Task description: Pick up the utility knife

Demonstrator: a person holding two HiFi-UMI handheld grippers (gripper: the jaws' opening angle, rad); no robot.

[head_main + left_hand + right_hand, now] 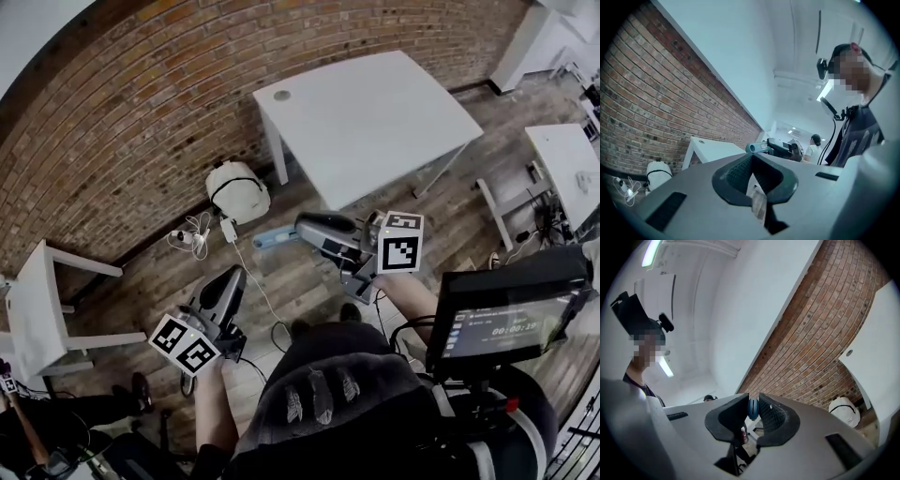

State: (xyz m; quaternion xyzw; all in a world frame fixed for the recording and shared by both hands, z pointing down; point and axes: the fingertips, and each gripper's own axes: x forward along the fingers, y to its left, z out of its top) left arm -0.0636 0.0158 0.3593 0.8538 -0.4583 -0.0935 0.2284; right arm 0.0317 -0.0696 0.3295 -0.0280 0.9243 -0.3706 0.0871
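The utility knife (pixel 273 238) is light blue and sticks out to the left from my right gripper (pixel 298 228), which is shut on it above the wooden floor. In the right gripper view its blue end (pixel 753 408) shows pinched between the two dark pads. My left gripper (pixel 232 277) hangs lower left in the head view, apart from the knife, with nothing in it. Its jaws (pixel 751 157) are shut on each other in the left gripper view, where the knife (pixel 756 148) and the right gripper show beyond them.
A white table (pixel 366 103) stands ahead by the brick wall (pixel 122 122). A white backpack (pixel 237 190) and a charger with cables (pixel 192 235) lie on the floor. Another white table (pixel 37 300) is at the left, and a monitor (pixel 506 314) hangs at my right.
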